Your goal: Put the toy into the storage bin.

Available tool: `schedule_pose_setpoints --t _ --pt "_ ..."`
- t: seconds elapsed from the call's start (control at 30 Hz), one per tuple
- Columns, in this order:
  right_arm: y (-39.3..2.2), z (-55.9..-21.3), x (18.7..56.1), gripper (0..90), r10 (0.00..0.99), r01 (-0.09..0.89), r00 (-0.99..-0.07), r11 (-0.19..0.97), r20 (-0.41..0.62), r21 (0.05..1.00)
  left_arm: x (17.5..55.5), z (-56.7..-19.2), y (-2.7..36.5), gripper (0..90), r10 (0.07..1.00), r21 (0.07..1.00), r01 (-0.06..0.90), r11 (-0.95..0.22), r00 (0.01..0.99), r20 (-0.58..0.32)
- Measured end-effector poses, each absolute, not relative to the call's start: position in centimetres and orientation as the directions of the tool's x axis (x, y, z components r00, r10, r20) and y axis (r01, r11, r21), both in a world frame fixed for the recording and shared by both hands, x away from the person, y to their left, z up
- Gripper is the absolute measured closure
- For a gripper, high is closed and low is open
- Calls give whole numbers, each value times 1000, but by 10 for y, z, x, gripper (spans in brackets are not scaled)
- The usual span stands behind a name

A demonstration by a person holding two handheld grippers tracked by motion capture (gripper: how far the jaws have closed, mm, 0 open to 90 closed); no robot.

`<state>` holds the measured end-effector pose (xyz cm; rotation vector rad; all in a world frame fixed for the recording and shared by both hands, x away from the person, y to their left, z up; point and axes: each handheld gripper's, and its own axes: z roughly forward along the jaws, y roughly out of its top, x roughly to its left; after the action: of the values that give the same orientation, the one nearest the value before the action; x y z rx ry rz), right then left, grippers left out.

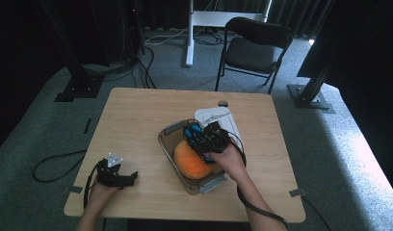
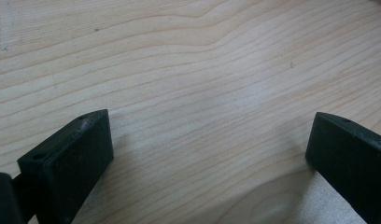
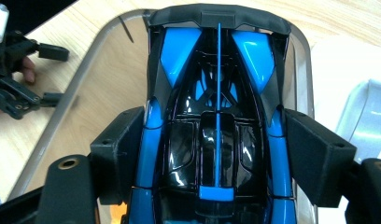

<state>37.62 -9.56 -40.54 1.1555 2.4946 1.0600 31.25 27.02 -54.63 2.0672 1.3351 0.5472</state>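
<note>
Gripping blue toy car [image 3: 216,116] over clear container [image 1: 171,144].

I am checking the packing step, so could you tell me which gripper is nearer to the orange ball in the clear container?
Right. The right gripper holds a blue toy car just above the orange ball; the left gripper rests apart on the table.

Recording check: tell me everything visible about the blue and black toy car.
The toy car is a glossy, plastic-looking sports model: blue side panels, black cabin glass, a thin blue centre stripe and a dark rear wing. The right gripper clamps it at mid-body, one black pad on each flank. In the high view it hangs over the clear container, above and beside the orange ball; contact with either cannot be told.
</note>
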Motion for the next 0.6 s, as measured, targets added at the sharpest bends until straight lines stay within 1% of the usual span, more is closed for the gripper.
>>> schedule_pose_setpoints --t 0.23,0.4,0.5,0.53,0.6 --pt "-93 -414 379 257 731 603 -671 439 125 665 313 -546 270 11 914 686 661 -305 406 15" --pt "-90 -417 381 260 729 614 -674 463 119 639 313 -546 270 11 914 686 661 -305 406 15" --pt "-91 -414 381 258 714 614 -684 453 149 647 313 -546 270 11 914 686 661 -305 406 15" --pt "-92 -412 380 254 711 612 -686 453 151 649 313 -546 270 11 914 686 661 -305 406 15" --pt "-94 -410 380 217 710 607 -687 443 155 659 312 -546 270 12 914 686 661 -304 406 14"
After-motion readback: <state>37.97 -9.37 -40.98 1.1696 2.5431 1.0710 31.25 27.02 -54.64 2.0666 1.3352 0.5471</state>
